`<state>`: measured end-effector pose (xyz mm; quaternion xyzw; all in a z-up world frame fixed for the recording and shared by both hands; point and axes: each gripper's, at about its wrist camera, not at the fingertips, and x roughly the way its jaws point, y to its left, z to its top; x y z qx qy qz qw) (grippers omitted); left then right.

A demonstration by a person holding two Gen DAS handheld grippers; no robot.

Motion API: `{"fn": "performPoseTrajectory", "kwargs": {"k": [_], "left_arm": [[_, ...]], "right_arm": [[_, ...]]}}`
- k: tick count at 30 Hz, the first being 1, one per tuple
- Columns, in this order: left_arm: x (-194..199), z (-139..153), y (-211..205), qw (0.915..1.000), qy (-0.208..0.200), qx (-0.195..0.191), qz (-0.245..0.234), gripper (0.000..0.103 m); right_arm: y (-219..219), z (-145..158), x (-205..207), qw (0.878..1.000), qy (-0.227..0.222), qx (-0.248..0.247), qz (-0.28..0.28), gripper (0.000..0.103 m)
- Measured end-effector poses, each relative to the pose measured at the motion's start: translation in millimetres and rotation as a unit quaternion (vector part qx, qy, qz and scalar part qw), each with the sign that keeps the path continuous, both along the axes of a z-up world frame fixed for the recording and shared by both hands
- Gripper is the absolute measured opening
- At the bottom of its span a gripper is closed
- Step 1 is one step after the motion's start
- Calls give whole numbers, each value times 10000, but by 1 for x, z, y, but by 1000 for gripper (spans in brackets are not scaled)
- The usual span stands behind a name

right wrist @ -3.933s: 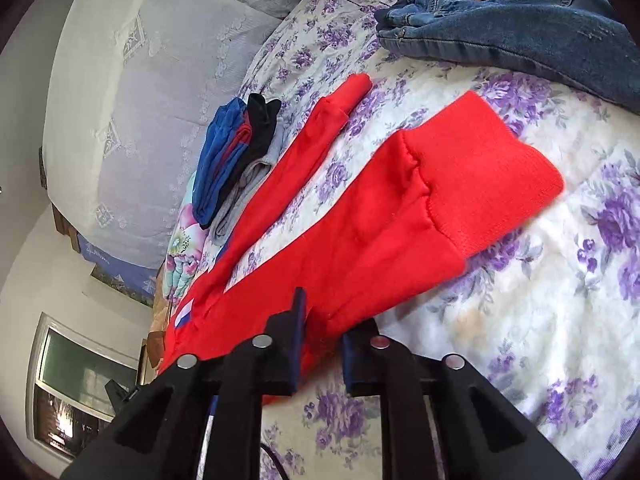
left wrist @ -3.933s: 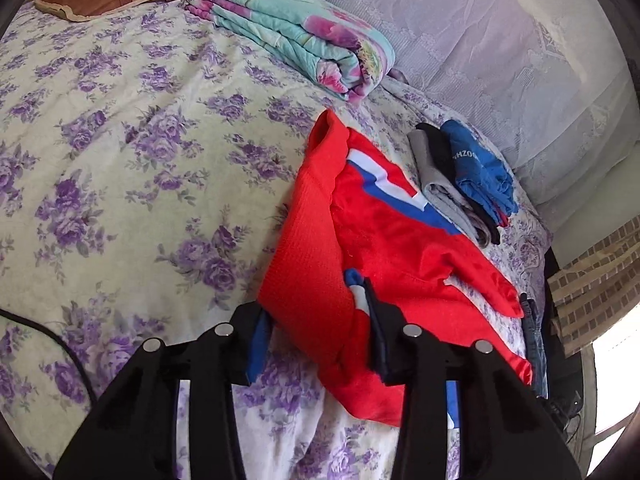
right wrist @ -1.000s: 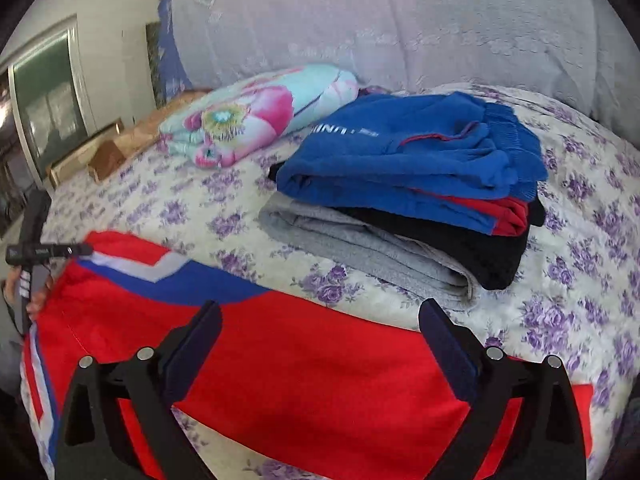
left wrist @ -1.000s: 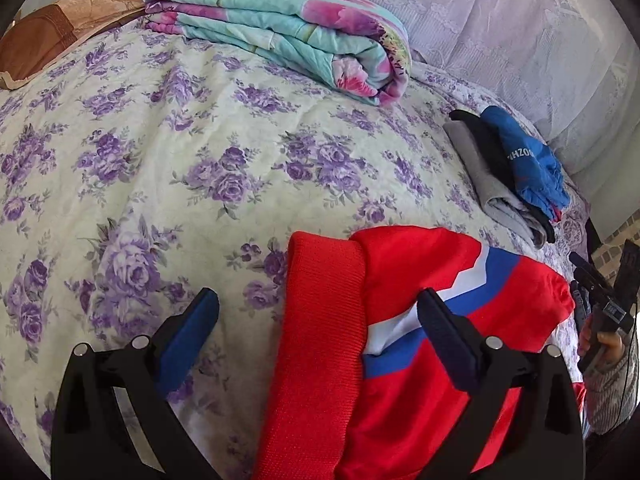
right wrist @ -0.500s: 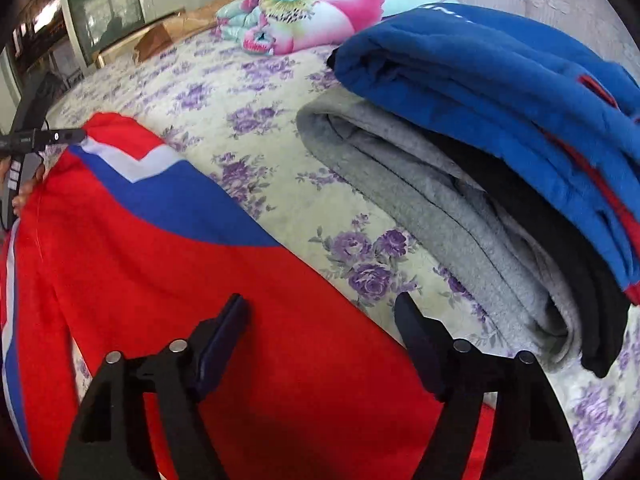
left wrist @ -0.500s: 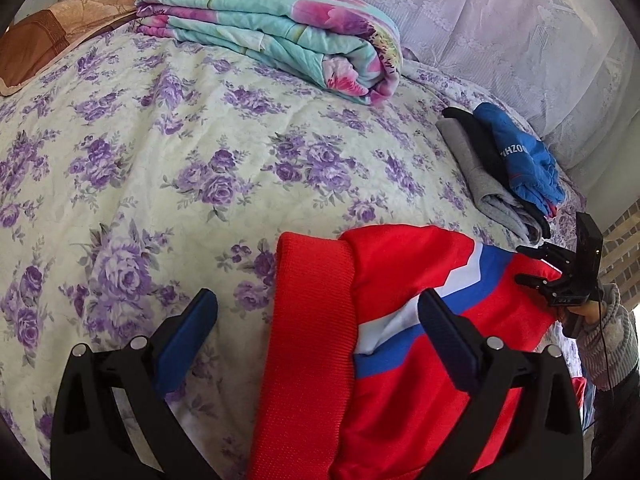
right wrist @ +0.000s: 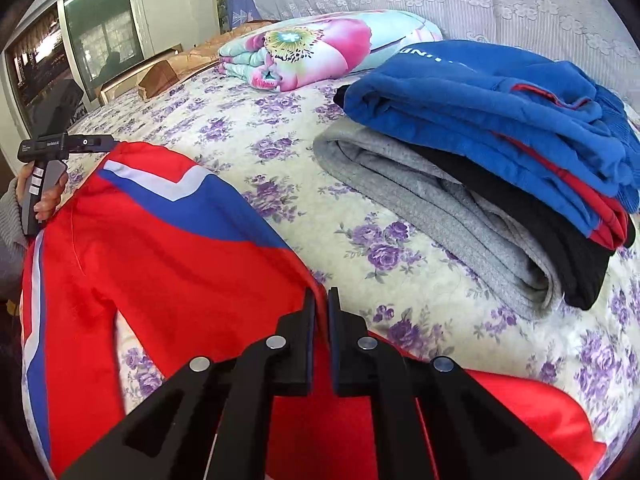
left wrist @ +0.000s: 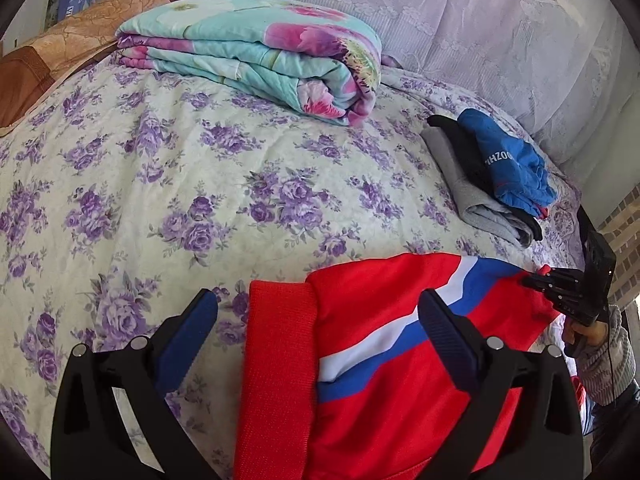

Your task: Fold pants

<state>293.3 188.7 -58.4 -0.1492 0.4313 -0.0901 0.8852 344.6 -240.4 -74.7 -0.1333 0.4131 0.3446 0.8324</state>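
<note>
Red pants with a blue and white stripe lie partly folded on the purple-flowered bed sheet. My left gripper hangs open above their ribbed waistband, touching nothing. In the right wrist view the pants spread to the left, and my right gripper is shut, pinching their folded edge. The left wrist view shows that right gripper at the pants' far right corner, held by a hand in a grey sleeve.
A stack of folded blue, black and grey clothes lies close to the right of the pants. A folded floral quilt and a brown pillow sit at the head of the bed. A window is on the left wall.
My right gripper's jaws went from wide open to shut on the pants' edge as it dipped toward the fabric. My left gripper stayed open and lifted a little.
</note>
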Motion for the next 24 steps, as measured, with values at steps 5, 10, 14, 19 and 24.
{"fn": "performPoseTrajectory", "kwargs": {"k": [5, 10, 14, 19, 24], "left_arm": [[18, -14, 8, 9985, 478, -260, 10, 50], [10, -14, 15, 9977, 399, -540, 93, 38], [-5, 13, 14, 9978, 15, -669, 30, 37], [-24, 39, 13, 9972, -283, -677, -121, 37], [-56, 45, 24, 9919, -556, -1105, -276, 37]], "right_arm": [[0, 2, -2, 9999, 26, 71, -81, 6], [-2, 5, -4, 9997, 26, 183, -187, 6], [-5, 18, -14, 9992, -144, 270, -269, 6], [-14, 48, -56, 9975, -477, 437, -291, 6], [-24, 68, -135, 9950, -732, 631, -256, 6]]}}
